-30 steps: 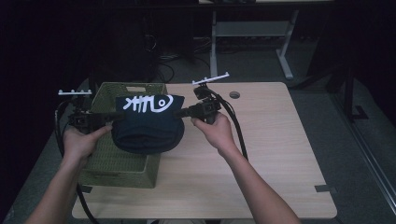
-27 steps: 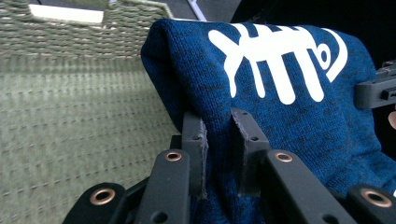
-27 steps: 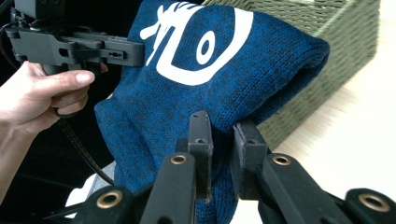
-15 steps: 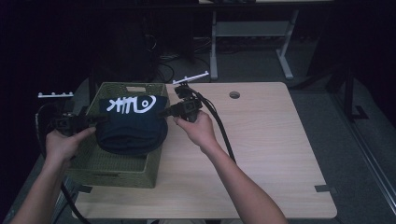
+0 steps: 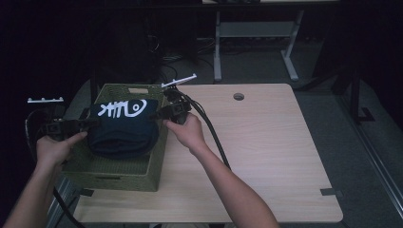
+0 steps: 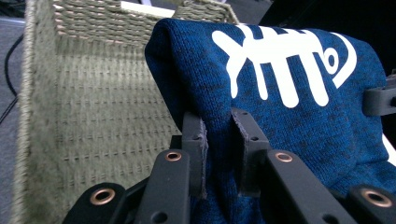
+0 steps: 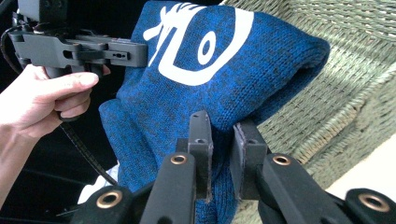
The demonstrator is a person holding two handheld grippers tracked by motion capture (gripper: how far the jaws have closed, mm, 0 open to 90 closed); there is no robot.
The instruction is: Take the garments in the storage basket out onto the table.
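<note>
The left hand-held gripper (image 5: 88, 124) pinches one side of a folded dark blue sweater (image 5: 124, 127), with a fold of the knit caught between its jaws, as the left gripper view shows. The right hand-held gripper (image 5: 159, 114) pinches the opposite side in the same way, cloth pressed between its jaws. The sweater hangs stretched between the two hand-held grippers, its white fish-bone print (image 6: 285, 60) facing up, over the open top of a green woven basket (image 5: 119, 173). The basket sits below and beyond both hand-held grippers, at the left part of the tabletop (image 5: 266, 156). The bare tabletop spreads out to the right of the right hand-held gripper.
</note>
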